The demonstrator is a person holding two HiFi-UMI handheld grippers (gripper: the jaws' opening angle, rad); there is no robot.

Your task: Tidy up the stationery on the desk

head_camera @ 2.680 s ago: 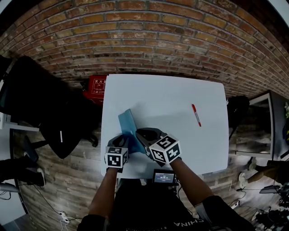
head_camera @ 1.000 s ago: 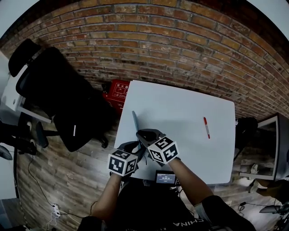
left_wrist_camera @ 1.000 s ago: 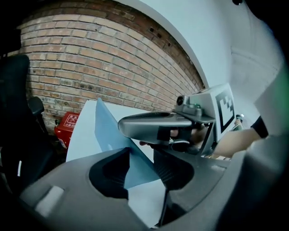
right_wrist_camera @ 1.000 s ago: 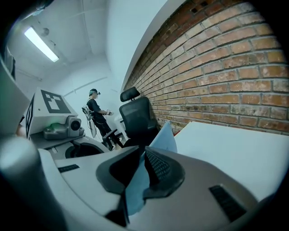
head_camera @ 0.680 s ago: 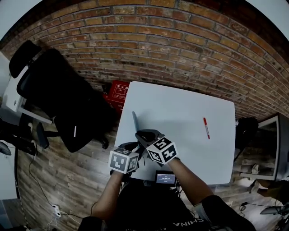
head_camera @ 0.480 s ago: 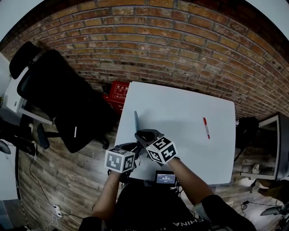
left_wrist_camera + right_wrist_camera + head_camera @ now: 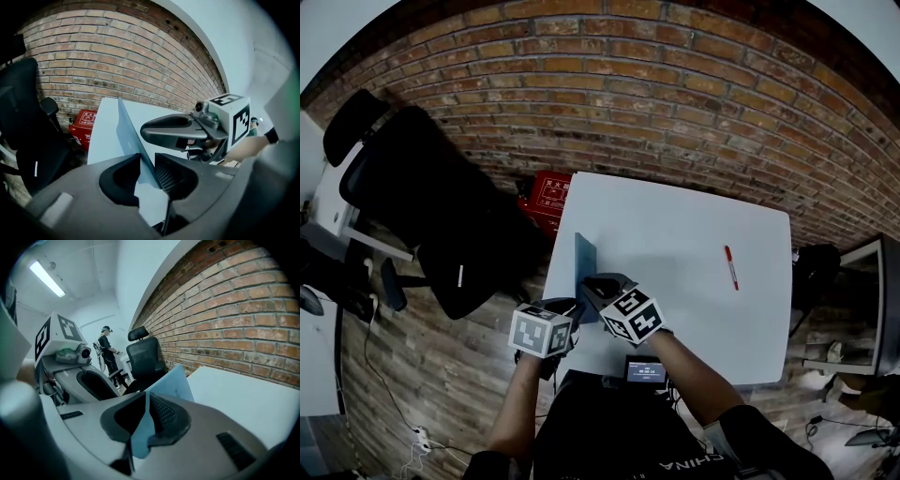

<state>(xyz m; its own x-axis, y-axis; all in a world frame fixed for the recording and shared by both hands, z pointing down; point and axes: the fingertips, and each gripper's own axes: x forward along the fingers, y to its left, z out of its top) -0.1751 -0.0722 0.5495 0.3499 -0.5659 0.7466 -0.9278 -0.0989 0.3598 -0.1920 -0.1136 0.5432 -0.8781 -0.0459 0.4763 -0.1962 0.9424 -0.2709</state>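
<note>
A thin blue notebook (image 7: 584, 270) stands lifted on edge over the left front part of the white desk (image 7: 675, 220). Both grippers are shut on it. My left gripper (image 7: 566, 311) pinches its near edge, and in the left gripper view the blue notebook (image 7: 132, 140) runs between the jaws of that gripper (image 7: 147, 163). My right gripper (image 7: 598, 286) clamps it from the right, and the blue notebook (image 7: 172, 383) rises out of its jaws (image 7: 147, 417). A red pen (image 7: 730, 267) lies alone at the desk's right side.
A black office chair (image 7: 422, 206) stands left of the desk, with a red box (image 7: 547, 193) on the floor by the brick wall. A small device with a screen (image 7: 642, 368) sits at the desk's front edge. A person stands far off in the right gripper view.
The notebook lay flat on the desk 2.7 s ago; it has been raised on edge and now tips slightly, showing more blue face. The left gripper has drifted left and nearer.
</note>
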